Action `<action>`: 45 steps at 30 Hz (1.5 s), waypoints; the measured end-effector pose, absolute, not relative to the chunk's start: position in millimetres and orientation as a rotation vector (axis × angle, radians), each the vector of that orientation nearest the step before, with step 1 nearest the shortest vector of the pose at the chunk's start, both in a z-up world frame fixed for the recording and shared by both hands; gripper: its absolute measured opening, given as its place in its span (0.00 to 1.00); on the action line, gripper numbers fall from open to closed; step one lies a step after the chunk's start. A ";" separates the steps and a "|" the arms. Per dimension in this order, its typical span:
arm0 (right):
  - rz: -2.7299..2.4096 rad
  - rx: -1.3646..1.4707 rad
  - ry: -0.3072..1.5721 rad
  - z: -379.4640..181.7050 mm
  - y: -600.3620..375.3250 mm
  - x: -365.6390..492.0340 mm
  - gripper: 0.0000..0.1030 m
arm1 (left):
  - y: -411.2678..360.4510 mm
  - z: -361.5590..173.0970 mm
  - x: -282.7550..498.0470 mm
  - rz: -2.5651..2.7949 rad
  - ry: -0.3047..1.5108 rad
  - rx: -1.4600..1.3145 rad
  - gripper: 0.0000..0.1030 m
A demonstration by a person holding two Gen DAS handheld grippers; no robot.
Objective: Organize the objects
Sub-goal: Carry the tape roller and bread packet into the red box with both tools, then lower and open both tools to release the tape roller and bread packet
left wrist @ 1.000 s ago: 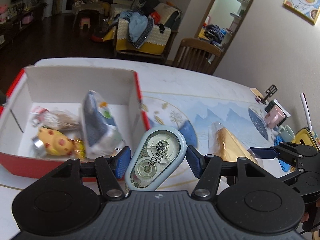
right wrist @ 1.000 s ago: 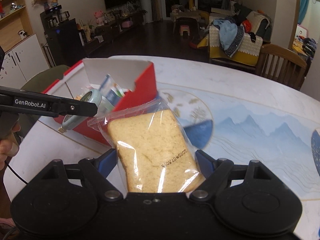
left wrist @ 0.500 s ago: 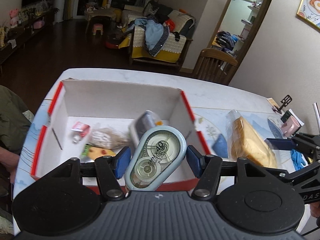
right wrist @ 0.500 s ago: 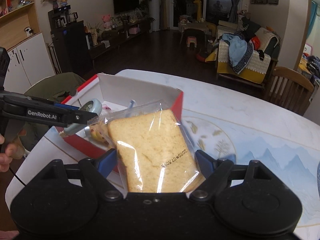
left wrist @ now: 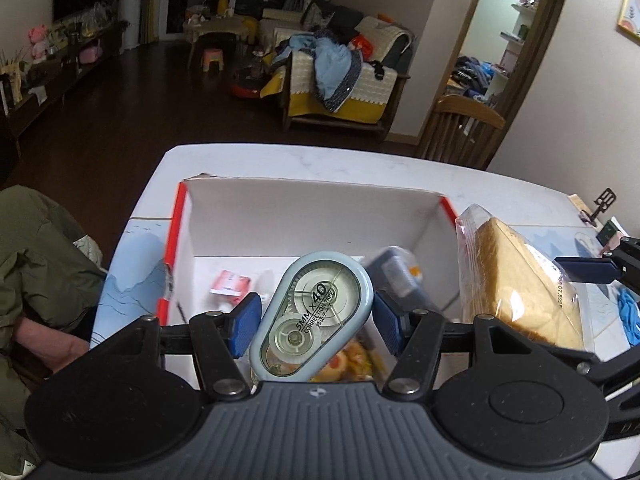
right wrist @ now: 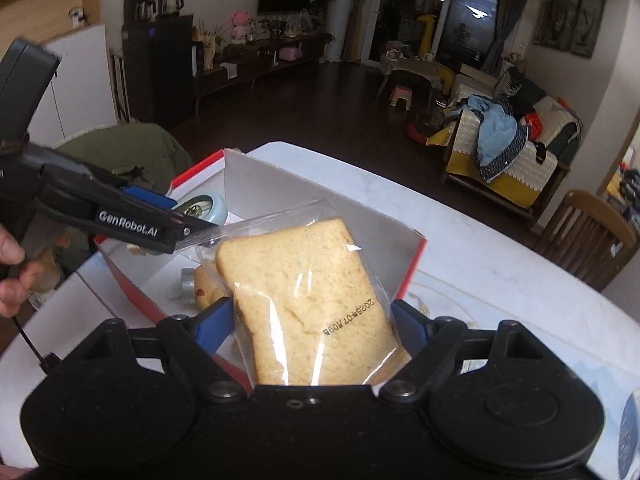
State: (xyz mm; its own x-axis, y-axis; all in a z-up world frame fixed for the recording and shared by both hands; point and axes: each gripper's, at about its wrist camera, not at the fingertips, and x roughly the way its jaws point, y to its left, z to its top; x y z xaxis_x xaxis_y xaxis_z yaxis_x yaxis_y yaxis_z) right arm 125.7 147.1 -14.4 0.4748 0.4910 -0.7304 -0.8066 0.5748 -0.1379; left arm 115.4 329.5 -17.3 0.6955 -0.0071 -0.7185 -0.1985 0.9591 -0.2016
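Now the left gripper is gripping the correction tape, jaws pressing both its sides, holding it above the open red box on the tabletop. Beside it, the right gripper is clamping the bagged bread slice over the box's near edge.

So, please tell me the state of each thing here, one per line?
Left gripper: shut on correction tape, held above the box.
Right gripper: shut on bagged bread.
Box: open, holding several small items.
Bread bag: sealed, upright.
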 end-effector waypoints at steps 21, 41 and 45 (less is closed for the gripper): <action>0.755 -0.824 0.650 -83.4 214.6 142.2 0.81 | 344.3 -46.5 176.3 0.147 0.872 -0.110 0.58; 0.793 -0.819 0.671 -84.7 210.7 152.7 0.84 | 335.1 -81.3 205.8 0.123 1.026 -0.018 0.58; 0.800 -0.818 0.624 -79.2 204.9 146.5 0.93 | 335.6 -82.0 205.7 0.113 1.037 -0.025 0.58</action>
State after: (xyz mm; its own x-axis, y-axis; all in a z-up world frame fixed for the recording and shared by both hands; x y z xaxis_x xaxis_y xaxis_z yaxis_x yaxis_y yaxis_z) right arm 146.5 204.9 -79.2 0.5539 0.3708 -0.7455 -0.8132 0.4330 -0.3888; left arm 205.7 335.6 -82.0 0.5037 0.0815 -0.8601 -0.1054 0.9939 0.0325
